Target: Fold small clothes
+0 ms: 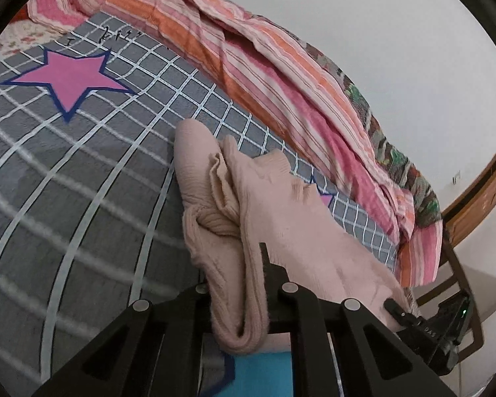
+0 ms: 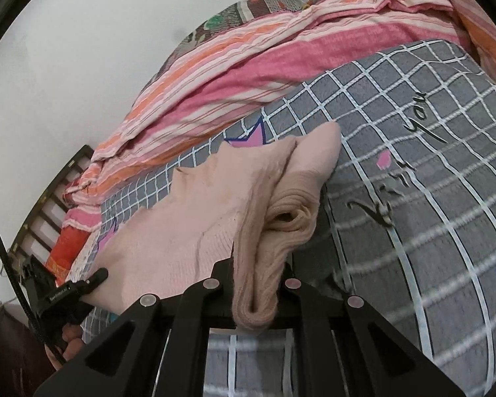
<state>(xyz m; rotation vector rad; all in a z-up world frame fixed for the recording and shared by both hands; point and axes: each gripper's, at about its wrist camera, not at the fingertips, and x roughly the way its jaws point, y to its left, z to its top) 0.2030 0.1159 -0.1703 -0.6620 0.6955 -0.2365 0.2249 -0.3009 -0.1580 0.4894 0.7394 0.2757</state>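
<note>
Over the grey checked bedsheet [image 1: 82, 198], a pale pink knitted garment [image 1: 281, 218] hung bunched between both grippers, lifted off the bed at its near edge. Its far end, seen from the left wrist, drooped to or close to the sheet; contact could not be confirmed. The left gripper [image 1: 239, 284] was closed tight on a thick fold of the garment, and the cloth hid most of its fingers. The right gripper [image 2: 259, 274] was likewise clamped on a rolled hem of the same garment [image 2: 195, 211], fingertips buried in fabric. 1 gripper also showed in the other's view at the frame edge, partly cut off. Behind lay a pink and orange striped quilt [image 1: 248, 53] against a white wall [image 1: 396, 33]. A pink star [image 1: 67, 77] marked the sheet. Lettering on the sheet was only partly legible, and a wooden bedframe [image 1: 476, 192] was cropped.
</note>
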